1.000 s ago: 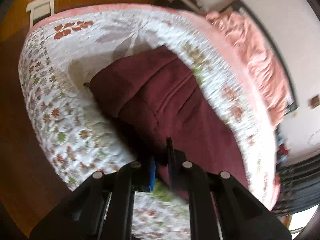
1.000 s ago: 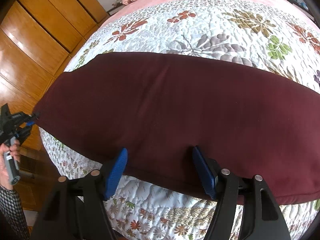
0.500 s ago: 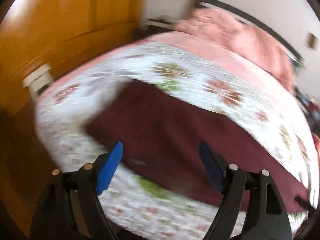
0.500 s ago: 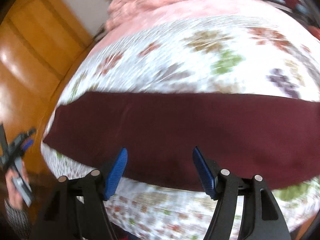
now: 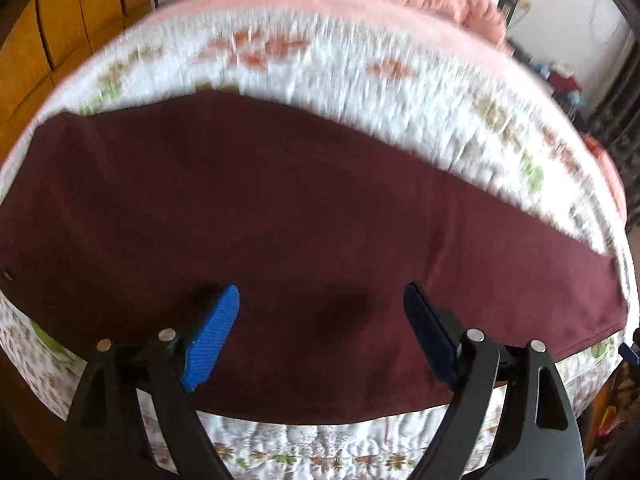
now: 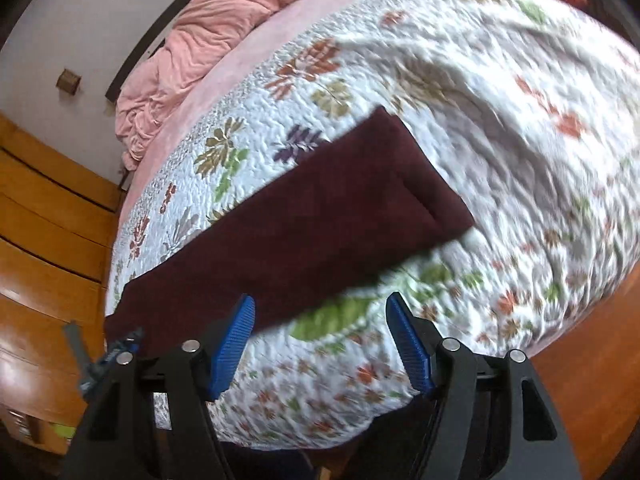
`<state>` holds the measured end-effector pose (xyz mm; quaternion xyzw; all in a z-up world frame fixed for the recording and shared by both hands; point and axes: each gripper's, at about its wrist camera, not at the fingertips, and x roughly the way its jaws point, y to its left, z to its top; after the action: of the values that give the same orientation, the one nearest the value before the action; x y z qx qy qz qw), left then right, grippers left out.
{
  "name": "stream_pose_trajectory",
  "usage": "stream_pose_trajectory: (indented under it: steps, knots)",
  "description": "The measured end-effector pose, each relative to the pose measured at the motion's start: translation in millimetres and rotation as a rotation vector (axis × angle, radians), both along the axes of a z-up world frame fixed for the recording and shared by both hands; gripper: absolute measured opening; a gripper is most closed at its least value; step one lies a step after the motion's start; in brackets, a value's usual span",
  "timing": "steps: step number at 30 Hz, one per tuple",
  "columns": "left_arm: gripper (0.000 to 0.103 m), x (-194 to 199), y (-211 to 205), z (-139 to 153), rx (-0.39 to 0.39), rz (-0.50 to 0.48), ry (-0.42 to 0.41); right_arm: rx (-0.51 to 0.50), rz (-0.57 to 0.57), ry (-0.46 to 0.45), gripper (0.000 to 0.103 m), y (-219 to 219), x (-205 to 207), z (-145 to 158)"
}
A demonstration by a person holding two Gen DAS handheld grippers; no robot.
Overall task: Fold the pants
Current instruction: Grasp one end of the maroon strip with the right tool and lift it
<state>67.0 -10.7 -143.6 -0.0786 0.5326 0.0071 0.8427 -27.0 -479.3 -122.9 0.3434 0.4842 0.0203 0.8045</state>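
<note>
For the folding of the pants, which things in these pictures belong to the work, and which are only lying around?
Belong to the work:
- maroon pants, lying in a long band on the quilt
- left gripper, open above the pants
- right gripper, open at the pants' near edge
- floral quilt, the surface under them

Only lying around:
- pink blanket, bunched at the bed's far end
- wooden wardrobe
</note>
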Motion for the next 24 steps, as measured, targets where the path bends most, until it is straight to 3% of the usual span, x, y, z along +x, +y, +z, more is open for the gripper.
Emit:
stream_pose_trajectory:
  steps: [5,9,12,14,16,21,24]
  knots:
    - [0.088,-11,-4,-2,0.061,-0.042,-0.019,0.101,-0.018,-0.025,0.069,-6,2,-27]
    - [0.088,-14,10,7,-0.026,0.018,-0.011,0.135,-0.076,-0.070,0.068,-17,16,-44]
    - [0.088,-15,14,9,-0.050,0.030,-0.011,0.148,-0.123,-0.110,0.060,-28,29,-48]
    - [0.088,-15,13,9,-0.047,0.032,-0.008,0.180,-0.155,-0.129,0.041,-35,34,-48]
    - [0.088,-15,12,9,-0.048,0.034,-0.008,0.200,-0.166,-0.149,0.016,-42,39,-45]
    - [0.088,-14,13,21,-0.057,0.045,-0.038,0.187,-0.116,-0.263,0.012,-52,36,5]
    - [0.088,-16,10,35,-0.067,0.031,-0.083,0.190,-0.169,-0.312,0.011,-69,21,26]
